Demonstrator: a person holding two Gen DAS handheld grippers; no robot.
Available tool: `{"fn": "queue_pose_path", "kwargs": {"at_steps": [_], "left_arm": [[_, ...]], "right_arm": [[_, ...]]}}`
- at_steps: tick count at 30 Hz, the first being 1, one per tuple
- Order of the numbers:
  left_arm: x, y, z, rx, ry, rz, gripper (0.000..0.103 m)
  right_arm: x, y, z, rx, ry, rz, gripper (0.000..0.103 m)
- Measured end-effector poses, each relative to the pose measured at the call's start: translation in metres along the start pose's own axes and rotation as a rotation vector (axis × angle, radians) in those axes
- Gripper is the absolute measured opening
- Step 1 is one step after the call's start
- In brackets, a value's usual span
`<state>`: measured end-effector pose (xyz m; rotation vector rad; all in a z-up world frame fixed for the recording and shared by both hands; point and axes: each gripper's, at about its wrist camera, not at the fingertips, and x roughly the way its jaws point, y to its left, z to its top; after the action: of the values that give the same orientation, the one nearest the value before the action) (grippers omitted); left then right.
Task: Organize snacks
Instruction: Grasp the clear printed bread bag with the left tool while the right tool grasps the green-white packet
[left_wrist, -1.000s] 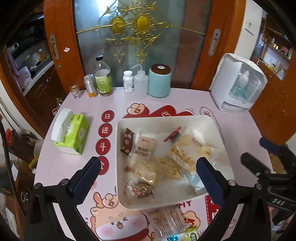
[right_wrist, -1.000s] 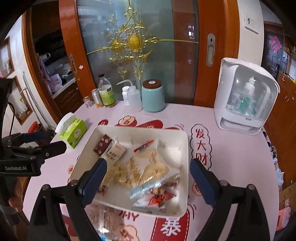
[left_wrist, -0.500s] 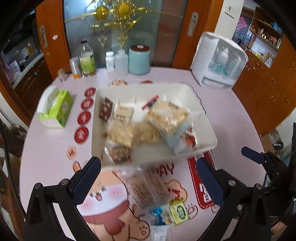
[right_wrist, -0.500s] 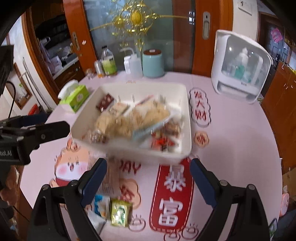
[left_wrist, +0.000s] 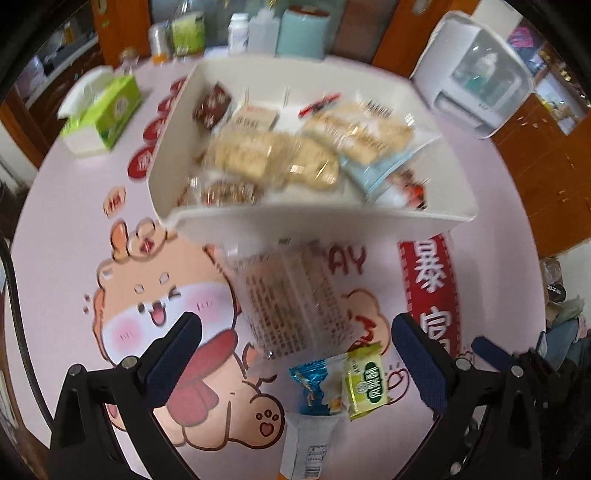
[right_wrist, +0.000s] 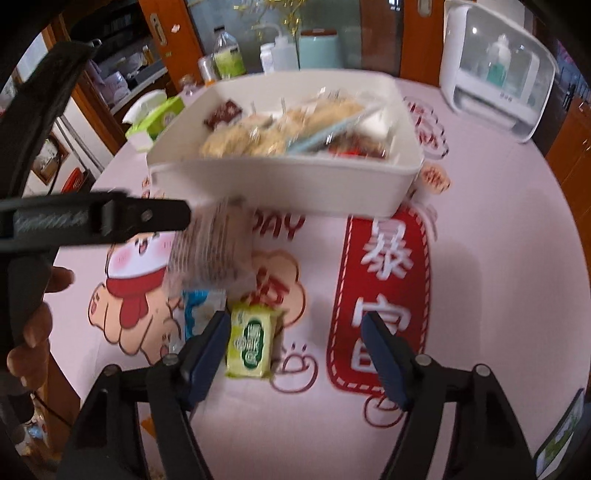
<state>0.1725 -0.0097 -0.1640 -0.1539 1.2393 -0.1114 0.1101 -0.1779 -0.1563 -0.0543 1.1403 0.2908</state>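
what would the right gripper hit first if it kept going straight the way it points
Probably the green snack packet, lying just ahead by the left finger of the right gripper; depth is unclear, so it may meet the bare table.

Far ahead of the tongs, along the back edge of the table, stand a pale teal canister (left_wrist: 303, 33), a white squeeze bottle (right_wrist: 282, 55), a small white pill bottle (left_wrist: 238, 31) and a green-labelled bottle (right_wrist: 228, 57). Ahead to the left lies a green tissue box (left_wrist: 101, 112); ahead to the right sits a white appliance with a clear front (right_wrist: 496, 70). Under the tongs spreads a pink tablecloth (left_wrist: 66, 236) printed with a cartoon animal (left_wrist: 162, 306) and a red banner (right_wrist: 384, 295).
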Motion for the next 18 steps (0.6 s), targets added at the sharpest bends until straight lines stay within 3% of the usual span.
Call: {"fn": "queue_pose_path", "kwargs": {"at_steps": [6, 17, 18], "left_arm": [[0.036, 0.006, -0.001, -0.038, 0.089, 0.003, 0.101], [0.072, -0.004, 0.010, -0.042, 0.141, 0.068, 0.101], [0.076, -0.004, 0.012, -0.041, 0.147, 0.079, 0.101]], "right_arm": [[0.025, 0.007, -0.017, -0.018, 0.070, 0.024, 0.065], [0.059, 0.030, -0.028, -0.051, 0.142, 0.061, 0.063], [0.062, 0.033, -0.029, -0.061, 0.146, 0.054, 0.059]]}}
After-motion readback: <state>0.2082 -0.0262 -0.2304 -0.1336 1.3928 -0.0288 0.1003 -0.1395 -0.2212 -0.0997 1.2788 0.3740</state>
